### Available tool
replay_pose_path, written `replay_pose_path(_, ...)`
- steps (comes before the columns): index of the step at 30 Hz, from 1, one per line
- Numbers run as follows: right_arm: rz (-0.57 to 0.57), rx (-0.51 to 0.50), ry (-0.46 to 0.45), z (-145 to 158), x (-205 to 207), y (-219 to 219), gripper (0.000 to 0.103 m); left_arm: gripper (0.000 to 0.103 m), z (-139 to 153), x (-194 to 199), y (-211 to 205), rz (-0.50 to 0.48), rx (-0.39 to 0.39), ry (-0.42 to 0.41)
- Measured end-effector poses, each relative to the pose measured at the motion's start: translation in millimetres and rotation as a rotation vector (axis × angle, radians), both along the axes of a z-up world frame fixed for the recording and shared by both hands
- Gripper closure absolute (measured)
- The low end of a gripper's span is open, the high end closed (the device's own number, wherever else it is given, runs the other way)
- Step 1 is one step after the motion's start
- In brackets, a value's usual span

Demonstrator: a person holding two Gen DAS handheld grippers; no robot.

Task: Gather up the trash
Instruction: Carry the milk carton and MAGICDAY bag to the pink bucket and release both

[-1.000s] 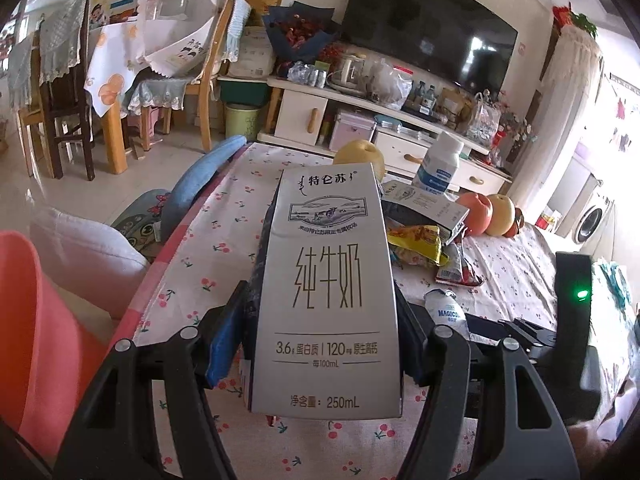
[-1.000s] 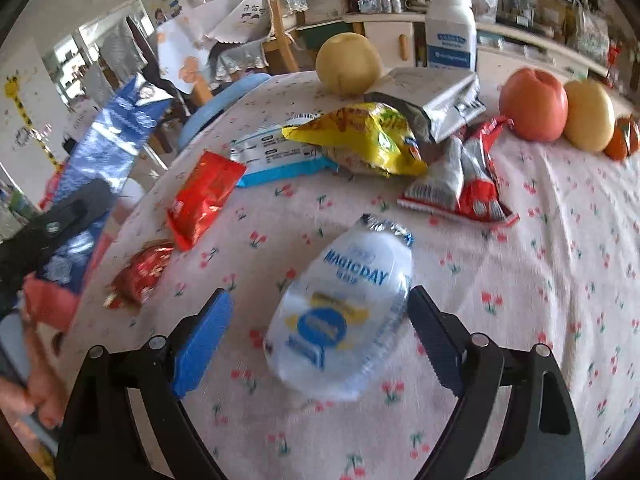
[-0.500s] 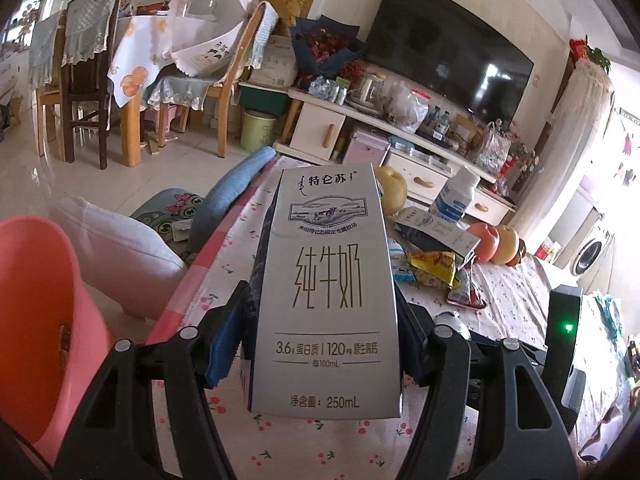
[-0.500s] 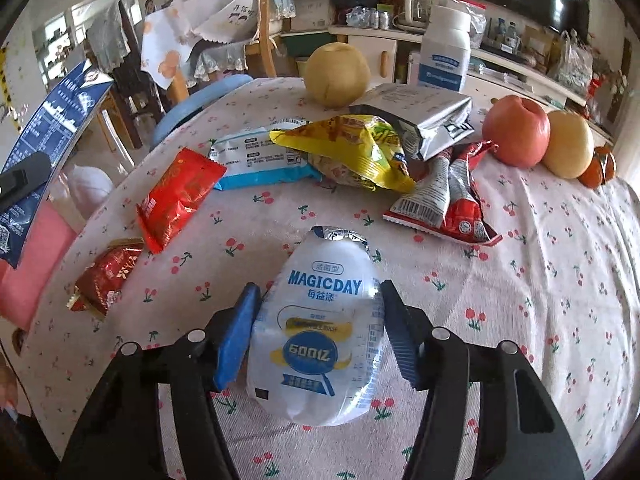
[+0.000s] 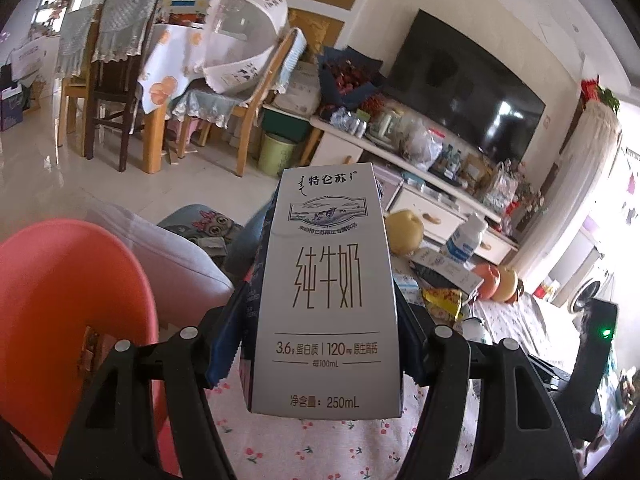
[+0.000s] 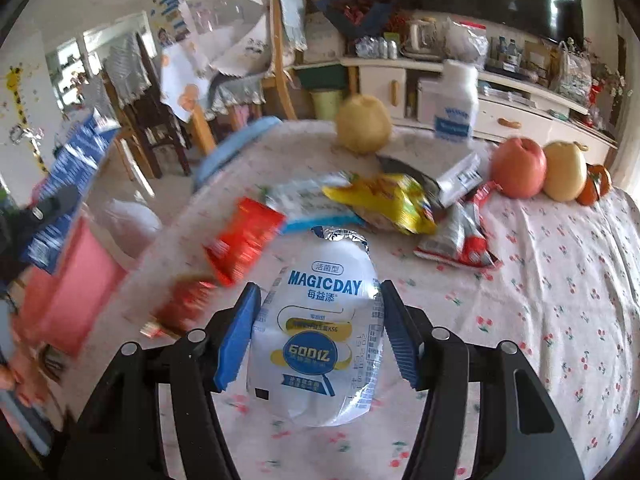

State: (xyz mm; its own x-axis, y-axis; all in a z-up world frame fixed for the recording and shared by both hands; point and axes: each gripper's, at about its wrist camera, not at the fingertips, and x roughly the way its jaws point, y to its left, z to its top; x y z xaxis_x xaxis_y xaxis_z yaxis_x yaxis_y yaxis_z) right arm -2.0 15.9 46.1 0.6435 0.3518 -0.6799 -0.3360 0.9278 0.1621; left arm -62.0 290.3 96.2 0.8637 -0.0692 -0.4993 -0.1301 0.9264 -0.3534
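Observation:
My left gripper is shut on a grey and blue milk carton, held upright above the table's left edge. A pink bin stands below it to the left. In the right wrist view my right gripper is shut on a clear MAGICDAY yogurt bottle, lifted a little off the flowered tablecloth. Beyond it lie a red wrapper, a smaller red wrapper, a yellow snack bag, a blue-white packet and red-white sachets. The milk carton shows at the far left there.
Fruit sits at the table's far side: a pear, an apple, another pear. A white pill bottle stands near them. A white cushion lies beside the pink bin. Chairs, a TV cabinet and a green bin stand beyond.
My right gripper closed on the yogurt bottle and lifted it off the cloth. My left gripper carried the milk carton up and left, toward the pink bin.

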Motion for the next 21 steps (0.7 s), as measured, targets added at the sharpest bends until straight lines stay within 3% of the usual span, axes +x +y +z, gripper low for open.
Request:
replay_pose_path(10,0.204,0.137,-0.042,60.5,-20.1,81.5,0.042,0.037,13.7,-35.8,50.3,0.173,-0.008,-0.070)
replay_pose_path(21,0.489,0.167,-0.030,72.2,-55.9,219.1,0.042,0.037,-3.6,-68.7,134.1,0.475,-0.090,-0.008)
